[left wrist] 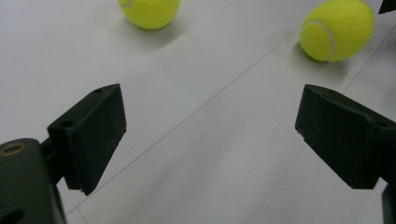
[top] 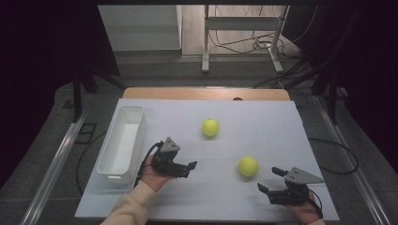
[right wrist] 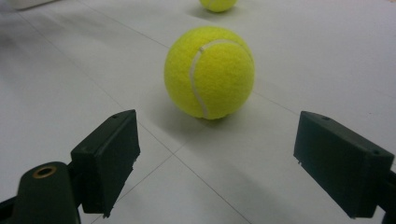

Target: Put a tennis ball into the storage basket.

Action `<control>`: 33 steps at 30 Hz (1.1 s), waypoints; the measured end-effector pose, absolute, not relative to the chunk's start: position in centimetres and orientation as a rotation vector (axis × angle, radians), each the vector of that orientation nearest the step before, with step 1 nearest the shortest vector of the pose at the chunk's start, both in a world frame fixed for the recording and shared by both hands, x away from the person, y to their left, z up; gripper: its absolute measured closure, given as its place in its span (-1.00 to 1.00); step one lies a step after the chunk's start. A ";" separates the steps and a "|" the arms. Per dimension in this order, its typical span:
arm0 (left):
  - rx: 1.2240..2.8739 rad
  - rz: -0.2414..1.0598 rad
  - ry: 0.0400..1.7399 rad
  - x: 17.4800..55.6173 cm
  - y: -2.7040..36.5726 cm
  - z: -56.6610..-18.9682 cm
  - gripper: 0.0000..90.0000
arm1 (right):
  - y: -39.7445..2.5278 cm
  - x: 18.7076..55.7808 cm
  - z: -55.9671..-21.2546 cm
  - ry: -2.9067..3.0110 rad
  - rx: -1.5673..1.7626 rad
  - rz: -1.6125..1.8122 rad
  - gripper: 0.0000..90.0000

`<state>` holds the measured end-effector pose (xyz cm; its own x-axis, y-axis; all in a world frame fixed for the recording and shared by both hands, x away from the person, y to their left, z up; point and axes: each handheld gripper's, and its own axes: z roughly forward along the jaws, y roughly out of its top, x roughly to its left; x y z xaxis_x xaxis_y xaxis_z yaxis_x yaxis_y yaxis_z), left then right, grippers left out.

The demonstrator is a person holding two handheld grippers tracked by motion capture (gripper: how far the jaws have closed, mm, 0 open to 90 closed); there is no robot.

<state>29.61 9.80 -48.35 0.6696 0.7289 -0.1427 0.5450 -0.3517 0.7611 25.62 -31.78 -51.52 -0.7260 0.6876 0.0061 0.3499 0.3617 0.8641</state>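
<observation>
**Near ball lined up between open jaws**

The right gripper (top: 271,180) is held low over the table (top: 281,126) with its jaws spread wide and nothing between them. It is aimed at the near ball (top: 248,166), which rests on the white surface just ahead of the jaw tips and apart from them. In the right gripper view the near ball (right wrist: 209,72) is seen centred in the gap, so the approach appears to have been lined up for a straight push forward before closing. The wide opening is judged to be kept so that the ball can be taken in without being nudged and set rolling.

The left gripper (top: 189,169) is likewise wide open and empty, held near the bin (top: 120,140) and pointed across the table. In its own view both balls lie well ahead, the near ball (left wrist: 337,30) to one side and the far ball (left wrist: 150,11) to the other; neither is framed by the jaws.

The far ball (top: 210,127) sits alone toward the middle of the table, well apart from both grippers. The bin is seen empty, its open top left free, presumably to receive the balls.
</observation>
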 end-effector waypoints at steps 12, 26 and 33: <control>2.050 0.245 0.986 31.1 9.0 -48.3 -0.79 | -31.7 25.6 -51.6 2.273 0.918 1.318 -0.67; 2.070 0.235 0.967 32.3 8.0 -48.2 -0.79 | -31.8 25.6 -51.6 2.275 0.923 1.304 -0.67; 2.066 0.226 0.971 32.8 7.7 -48.1 -0.78 | -31.7 25.6 -51.7 2.278 0.925 1.295 -0.67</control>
